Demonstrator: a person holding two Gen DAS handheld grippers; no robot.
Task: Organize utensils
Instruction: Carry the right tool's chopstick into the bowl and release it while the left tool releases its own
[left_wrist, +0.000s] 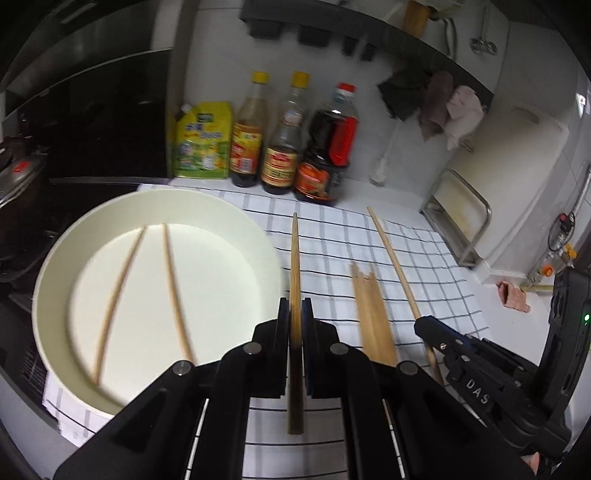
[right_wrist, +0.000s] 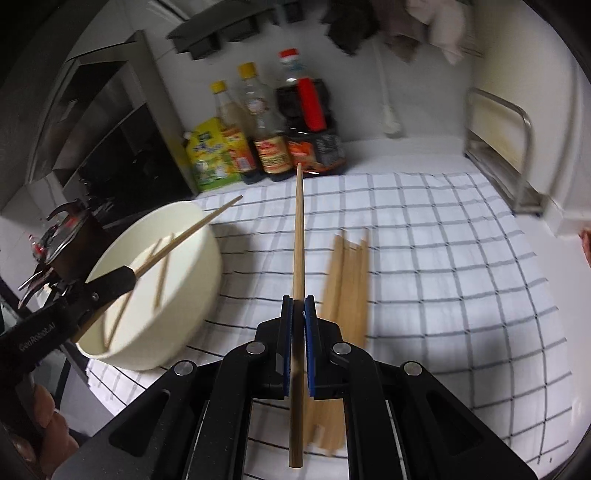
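The left gripper (left_wrist: 295, 314) is clenched on one tapered wooden chopstick (left_wrist: 294, 258). Its long axis runs along the fingers, with the thin tip at 12 o'clock and the butt at 6 o'clock behind the pads.

The right gripper (right_wrist: 298, 314) is clenched on a second wooden chopstick (right_wrist: 298, 229), which lies the same way, its tip toward the three sauce bottles (right_wrist: 280, 122).

A loose bundle of wooden chopsticks (right_wrist: 347, 280) lies on the white checked cloth (right_wrist: 443, 258), just right of the right gripper.

The round white bowl (left_wrist: 51, 295) sits at 9 o'clock at the cloth's left edge and holds two chopsticks (left_wrist: 173, 288).

Open cloth extends toward 3 o'clock, up to the steel rack (right_wrist: 517, 147).
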